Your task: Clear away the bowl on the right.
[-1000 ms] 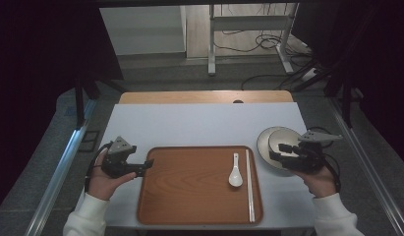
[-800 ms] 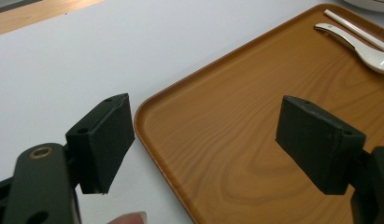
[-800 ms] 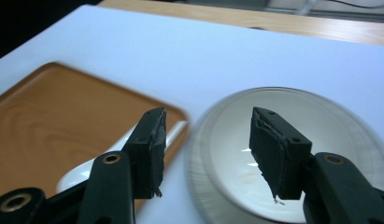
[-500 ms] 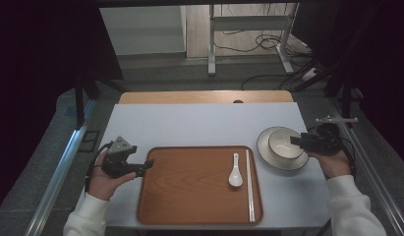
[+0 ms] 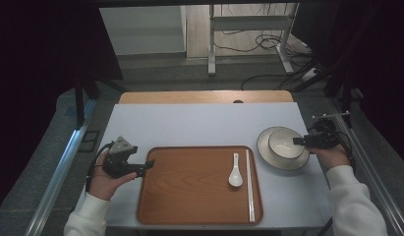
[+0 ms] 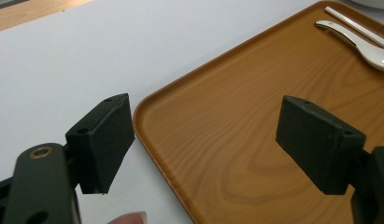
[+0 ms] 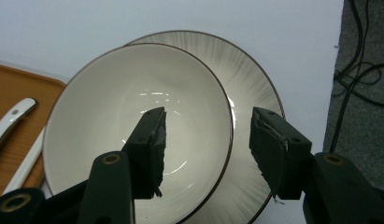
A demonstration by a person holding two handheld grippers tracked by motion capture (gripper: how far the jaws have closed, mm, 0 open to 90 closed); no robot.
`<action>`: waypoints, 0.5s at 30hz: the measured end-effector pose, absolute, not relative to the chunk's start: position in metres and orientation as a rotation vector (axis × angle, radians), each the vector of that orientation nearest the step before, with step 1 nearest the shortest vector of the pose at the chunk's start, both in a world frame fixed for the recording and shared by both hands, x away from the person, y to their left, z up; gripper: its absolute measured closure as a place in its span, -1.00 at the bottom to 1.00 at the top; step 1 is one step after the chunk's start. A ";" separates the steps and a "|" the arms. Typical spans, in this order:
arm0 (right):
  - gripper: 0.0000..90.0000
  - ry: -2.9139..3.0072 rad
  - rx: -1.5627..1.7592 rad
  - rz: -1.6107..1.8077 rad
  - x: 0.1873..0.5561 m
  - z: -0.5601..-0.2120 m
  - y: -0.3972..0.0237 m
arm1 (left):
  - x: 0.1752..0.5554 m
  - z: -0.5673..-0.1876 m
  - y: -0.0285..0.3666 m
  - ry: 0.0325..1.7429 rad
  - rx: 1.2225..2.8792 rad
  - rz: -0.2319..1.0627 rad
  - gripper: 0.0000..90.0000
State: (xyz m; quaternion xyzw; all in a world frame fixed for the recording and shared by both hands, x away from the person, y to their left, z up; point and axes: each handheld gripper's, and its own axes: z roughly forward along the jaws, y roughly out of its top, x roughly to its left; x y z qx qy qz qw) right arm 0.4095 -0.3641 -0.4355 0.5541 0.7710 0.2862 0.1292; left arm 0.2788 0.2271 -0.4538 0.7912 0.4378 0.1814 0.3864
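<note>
the open right gripper (image 7: 206, 149) straddles the bowl (image 7: 133, 126) rim near the table's right edge, so a weak pinch could tip it off its plate (image 7: 255, 93).

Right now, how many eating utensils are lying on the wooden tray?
2. A white spoon lies on the right part of the tray, and a pair of chopsticks lies just right of it, along the tray's right edge.

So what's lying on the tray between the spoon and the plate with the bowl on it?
A pair of white chopsticks lies lengthwise between the spoon and the plate, along the tray's right edge. The high view shows it best.
</note>
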 end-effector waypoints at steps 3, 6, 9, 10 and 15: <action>0.07 2.253 1.627 0.809 0.413 -0.439 -0.364 | 0.279 -0.455 0.227 1.115 2.015 0.460 -0.57; 0.11 2.269 1.656 0.775 0.416 -0.444 -0.362 | 0.280 -0.455 0.227 1.114 2.020 0.457 -0.57; 0.16 2.288 1.680 0.720 0.420 -0.449 -0.359 | 0.280 -0.456 0.226 1.116 2.020 0.455 -0.57; 0.19 2.290 1.695 0.702 0.421 -0.451 -0.358 | 0.280 -0.456 0.226 1.116 2.020 0.455 -0.57; 0.50 2.310 1.718 0.655 0.425 -0.458 -0.355 | 0.280 -0.455 0.227 1.117 2.015 0.457 -0.57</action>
